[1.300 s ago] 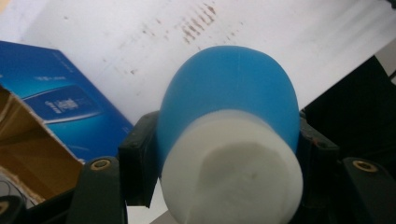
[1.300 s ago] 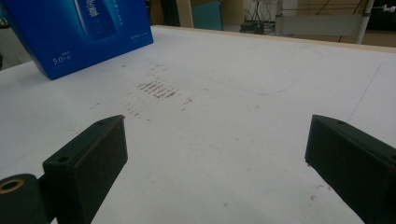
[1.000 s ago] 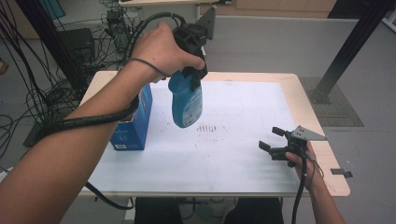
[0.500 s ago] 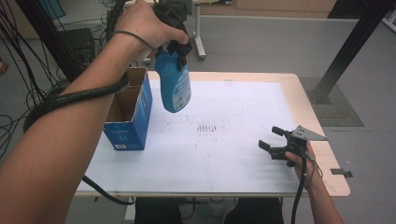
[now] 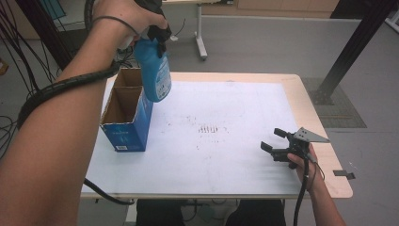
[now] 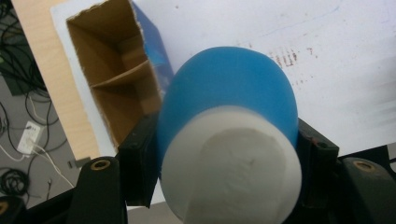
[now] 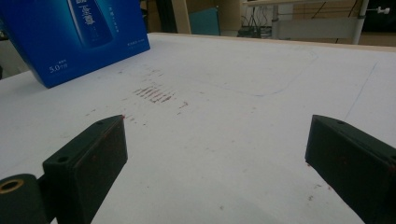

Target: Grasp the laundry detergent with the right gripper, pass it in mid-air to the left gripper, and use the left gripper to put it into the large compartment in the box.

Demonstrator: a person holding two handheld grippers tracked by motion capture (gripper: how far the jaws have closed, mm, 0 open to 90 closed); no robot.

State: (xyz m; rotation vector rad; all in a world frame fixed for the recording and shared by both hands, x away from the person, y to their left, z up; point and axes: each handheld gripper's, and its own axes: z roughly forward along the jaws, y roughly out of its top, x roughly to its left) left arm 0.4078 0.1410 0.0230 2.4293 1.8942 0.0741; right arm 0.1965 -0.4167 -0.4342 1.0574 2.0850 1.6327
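A blue bottle (image 5: 155, 70) with a white cap (image 6: 229, 168) hangs upright in the air, my left gripper (image 5: 157, 33) shut on its upper part. In the left gripper view the black jaws press both sides of the bottle (image 6: 229, 102), gripper (image 6: 226, 154). The bottle's base hovers by the right wall of an open blue carton (image 5: 126, 134) at the table's left. A cardboard divider splits the carton (image 6: 116, 79) into two compartments. My right gripper (image 5: 272, 140) rests near the front right edge, open, nothing between its jaws (image 7: 219, 158).
A white sheet (image 5: 235, 108) with faint reddish marks (image 5: 209, 128) covers the wooden table (image 5: 336, 181). The carton's blue face (image 7: 79, 32) stands far left of the right gripper. Cables (image 5: 14, 127) lie on the floor left; a black post (image 5: 353, 52) rises at the back right.
My left hand has carried the bottle up and to the left, from over the sheet's middle to beside the carton's opening. The right gripper has stayed put.
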